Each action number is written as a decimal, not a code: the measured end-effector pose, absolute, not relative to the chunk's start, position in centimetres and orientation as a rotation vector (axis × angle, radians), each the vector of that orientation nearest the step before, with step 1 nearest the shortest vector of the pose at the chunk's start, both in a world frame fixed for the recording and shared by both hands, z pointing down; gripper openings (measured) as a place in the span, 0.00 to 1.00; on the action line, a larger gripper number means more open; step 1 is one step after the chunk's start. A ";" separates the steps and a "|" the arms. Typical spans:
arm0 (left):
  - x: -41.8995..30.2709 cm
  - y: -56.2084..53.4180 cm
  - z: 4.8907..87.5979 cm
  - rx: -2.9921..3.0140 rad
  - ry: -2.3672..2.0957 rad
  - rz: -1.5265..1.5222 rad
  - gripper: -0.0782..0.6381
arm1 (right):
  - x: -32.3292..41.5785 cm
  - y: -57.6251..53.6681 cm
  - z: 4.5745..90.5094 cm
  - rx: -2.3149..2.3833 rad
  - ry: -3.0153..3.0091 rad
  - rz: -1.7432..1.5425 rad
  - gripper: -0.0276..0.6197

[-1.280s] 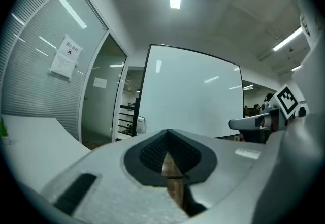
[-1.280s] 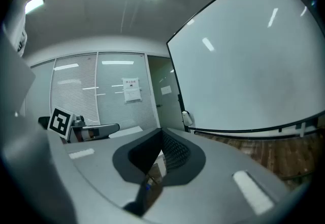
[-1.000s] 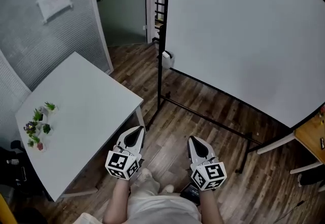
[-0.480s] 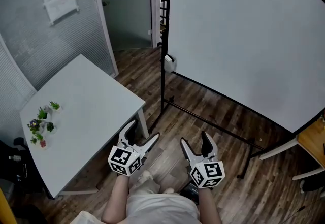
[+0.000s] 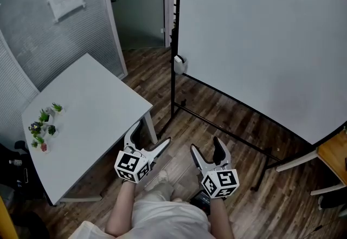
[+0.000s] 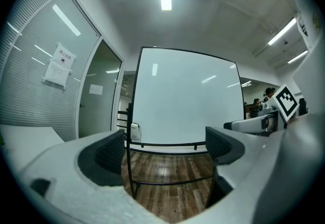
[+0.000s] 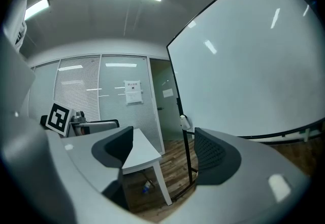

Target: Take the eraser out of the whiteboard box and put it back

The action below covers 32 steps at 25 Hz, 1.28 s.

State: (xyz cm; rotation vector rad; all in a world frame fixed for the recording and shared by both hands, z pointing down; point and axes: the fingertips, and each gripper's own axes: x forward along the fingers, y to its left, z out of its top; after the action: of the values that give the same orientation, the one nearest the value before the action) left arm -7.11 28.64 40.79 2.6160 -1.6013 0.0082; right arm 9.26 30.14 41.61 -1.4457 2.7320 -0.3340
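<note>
before whiteboard (image 5: 260,32): left gripper (image 5: 151,134), right gripper (image 5: 206,146) jaws opening, both empty

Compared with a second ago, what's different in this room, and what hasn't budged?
The left gripper and the right gripper had their jaws together a second ago; now both pairs are opening wide, with nothing between them. Nothing was taken hold of. The whiteboard, the small white box on its frame and the white table stayed put.
</note>
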 end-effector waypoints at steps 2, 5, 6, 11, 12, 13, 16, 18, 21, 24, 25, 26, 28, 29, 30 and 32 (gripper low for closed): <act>-6.8 27.6 41.2 2.609 -1.599 0.010 0.80 | 9.7 29.2 42.1 -1.454 2.733 -0.344 0.62; -6.3 25.7 41.9 2.604 -1.581 0.020 0.80 | 10.4 27.4 42.7 -1.471 2.729 -0.367 0.62; -6.1 25.0 42.0 2.607 -1.572 0.019 0.80 | 10.5 26.7 42.9 -1.475 2.727 -0.371 0.62; -4.9 19.5 42.9 2.626 -1.512 -0.015 0.79 | 11.6 22.1 43.9 -1.512 2.701 -0.382 0.61; -4.7 18.1 43.1 2.627 -1.498 -0.012 0.79 | 11.7 20.8 44.1 -1.523 2.698 -0.390 0.61; -4.7 16.6 43.3 2.627 -1.484 -0.010 0.79 | 11.7 19.5 44.3 -1.532 2.696 -0.398 0.61; -4.7 11.8 43.6 2.620 -1.445 -0.009 0.79 | 11.4 14.9 44.3 -1.547 2.698 -0.413 0.61; -4.8 8.4 43.7 2.624 -1.424 0.007 0.78 | 11.0 11.8 44.0 -1.557 2.699 -0.412 0.61; -5.5 3.1 43.8 2.627 -1.406 0.028 0.78 | 10.4 6.8 43.8 -1.579 2.680 -0.410 0.61; -6.5 -1.9 44.0 2.630 -1.395 0.057 0.77 | 9.7 1.9 44.1 -1.597 2.663 -0.428 0.61; -6.8 -3.3 44.1 2.634 -1.390 0.071 0.77 | 9.5 0.5 44.2 -1.602 2.659 -0.435 0.61; -7.1 -4.6 44.1 2.640 -1.386 0.081 0.76 | 9.2 -0.8 44.3 -1.606 2.655 -0.440 0.60; -7.6 -6.9 44.1 2.646 -1.375 0.084 0.75 | 8.4 -3.1 44.5 -1.612 2.652 -0.436 0.60; -7.9 -7.9 44.1 2.647 -1.371 0.079 0.75 | 7.9 -4.1 44.5 -1.612 2.654 -0.432 0.60; -8.1 -9.0 44.1 2.649 -1.367 0.074 0.74 | 7.5 -5.0 44.6 -1.610 2.658 -0.430 0.60; -8.3 -10.8 44.2 2.656 -1.355 0.073 0.74 | 6.9 -6.7 44.8 -1.607 2.665 -0.430 0.60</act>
State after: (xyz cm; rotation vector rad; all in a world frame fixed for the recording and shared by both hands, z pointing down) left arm -8.32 -10.77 44.18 2.6565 -1.3550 0.0733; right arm 6.86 -6.69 44.78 -1.6067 2.6650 -0.4298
